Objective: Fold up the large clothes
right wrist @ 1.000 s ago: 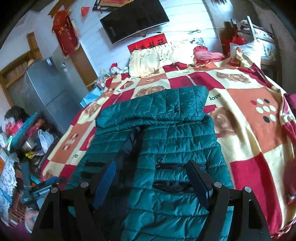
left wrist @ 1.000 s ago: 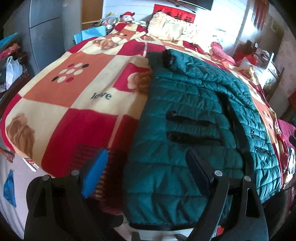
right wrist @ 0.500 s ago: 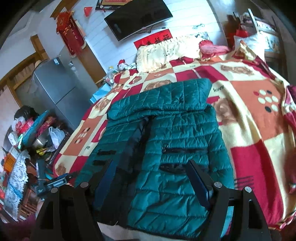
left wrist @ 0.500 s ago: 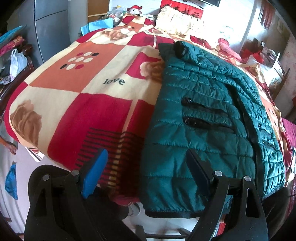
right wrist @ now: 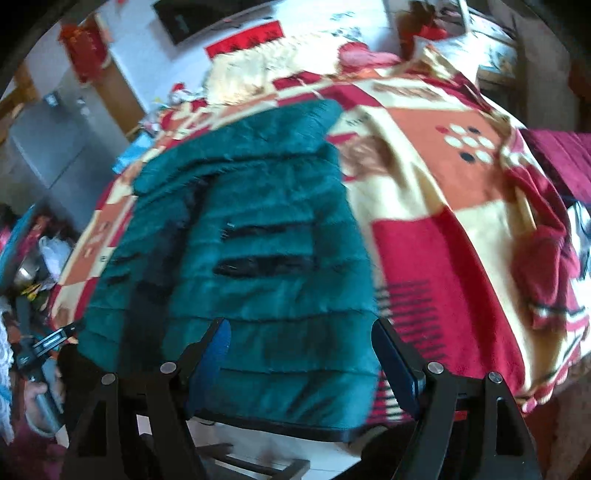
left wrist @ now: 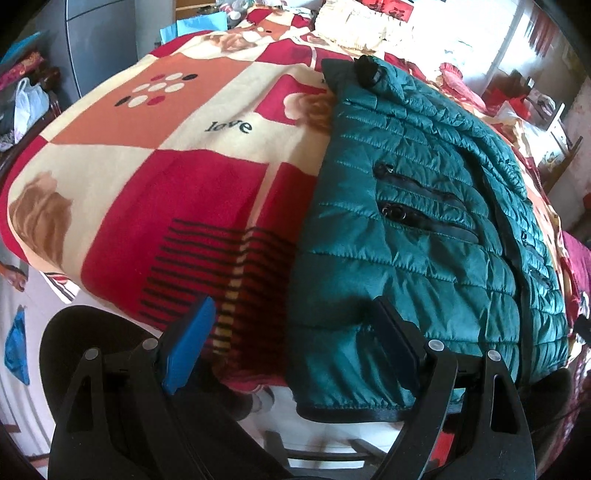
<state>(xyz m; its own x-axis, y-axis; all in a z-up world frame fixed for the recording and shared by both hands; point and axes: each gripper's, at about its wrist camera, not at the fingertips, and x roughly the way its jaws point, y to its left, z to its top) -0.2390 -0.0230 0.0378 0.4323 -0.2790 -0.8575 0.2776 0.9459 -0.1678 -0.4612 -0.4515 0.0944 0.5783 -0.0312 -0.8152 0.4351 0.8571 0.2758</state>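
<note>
Below both wide-open, empty grippers, left gripper (left wrist: 291, 343) and right gripper (right wrist: 301, 360), the green puffer jacket's (left wrist: 424, 229) black hem (right wrist: 295, 428) lies nearest, its length running away up the blanket (left wrist: 147, 184)

Bedroom, daylight strong from far side, washing out white wall (left wrist: 476, 40). Bed covered by checked blanket (left wrist: 155, 177) in red, cream, orange, with rose prints and word "love". Cream ruffled pillow (left wrist: 354, 26) at head of bed. Grey cabinet (left wrist: 107, 40) beside bed on left. Black television (right wrist: 192, 16) mounted on white planked wall, red banner (right wrist: 247, 38) below it. Red hanging ornament (right wrist: 86, 50) near wooden door frame. Clutter on side table (right wrist: 29, 258), blurred.
</note>
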